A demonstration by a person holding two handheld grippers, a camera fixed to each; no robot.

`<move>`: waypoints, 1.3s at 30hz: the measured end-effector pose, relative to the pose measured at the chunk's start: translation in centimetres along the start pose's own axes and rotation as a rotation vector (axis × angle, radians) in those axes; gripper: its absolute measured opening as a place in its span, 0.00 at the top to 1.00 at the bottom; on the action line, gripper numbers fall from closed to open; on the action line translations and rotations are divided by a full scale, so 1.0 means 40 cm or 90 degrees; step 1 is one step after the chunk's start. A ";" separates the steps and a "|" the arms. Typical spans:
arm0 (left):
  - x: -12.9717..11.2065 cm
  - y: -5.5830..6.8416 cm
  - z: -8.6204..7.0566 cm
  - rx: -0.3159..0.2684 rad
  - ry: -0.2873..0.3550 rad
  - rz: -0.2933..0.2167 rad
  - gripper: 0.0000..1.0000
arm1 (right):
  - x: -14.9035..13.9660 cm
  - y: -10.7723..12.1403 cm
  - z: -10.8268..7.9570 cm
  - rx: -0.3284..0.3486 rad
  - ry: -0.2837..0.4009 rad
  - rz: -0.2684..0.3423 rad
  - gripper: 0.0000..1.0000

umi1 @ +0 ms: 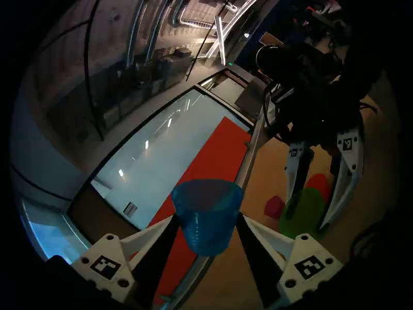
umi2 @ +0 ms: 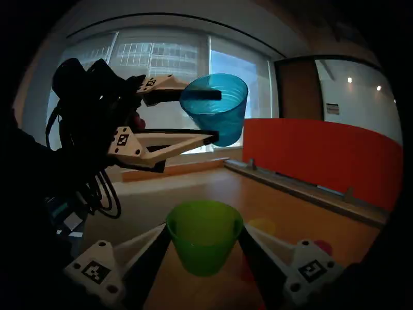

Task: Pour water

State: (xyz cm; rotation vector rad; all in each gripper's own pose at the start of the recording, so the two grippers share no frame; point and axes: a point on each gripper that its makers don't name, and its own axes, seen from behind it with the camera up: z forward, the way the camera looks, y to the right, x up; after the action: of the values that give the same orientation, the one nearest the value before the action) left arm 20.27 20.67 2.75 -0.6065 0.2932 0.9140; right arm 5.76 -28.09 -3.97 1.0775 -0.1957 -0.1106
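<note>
My left gripper [umi1: 207, 217] has white fingers with black inner pads and black-and-white square markers, and it carries a translucent blue cup [umi1: 207, 235]. My right gripper [umi2: 205, 230] has the same white, black and markers, and its green cup [umi2: 205, 250] is translucent lime. The table [umi2: 206, 186] is warm wood-brown, the partition [umi2: 320, 155] bright red, and I see a pink disc [umi1: 273, 206] and a yellow disc [umi2: 263, 226]

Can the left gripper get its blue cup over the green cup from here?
Likely yes: the left gripper holds the blue cup higher than the green cup in the right gripper, with open air between them.
</note>
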 end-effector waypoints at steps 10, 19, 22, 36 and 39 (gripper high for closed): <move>-0.001 0.000 0.006 0.010 -0.006 0.040 0.21 | 0.003 0.003 0.001 -0.001 0.003 -0.001 0.10; 0.006 0.002 0.011 0.009 -0.007 0.068 0.21 | 0.002 0.006 -0.002 -0.002 0.005 -0.002 0.10; 0.005 0.002 0.013 0.010 -0.008 0.079 0.21 | 0.000 0.007 -0.003 -0.003 0.005 -0.003 0.10; 0.017 -0.002 0.014 0.016 -0.007 0.105 0.21 | 0.000 0.008 -0.010 -0.006 0.006 -0.006 0.10; 0.017 -0.003 0.014 0.017 -0.008 0.109 0.21 | 0.001 0.008 -0.012 -0.006 0.007 -0.006 0.10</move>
State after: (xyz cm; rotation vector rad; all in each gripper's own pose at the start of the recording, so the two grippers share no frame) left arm 20.76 21.39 2.90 -0.5568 0.3502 1.0762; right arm 5.91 -27.55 -3.91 1.0696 -0.1790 -0.1143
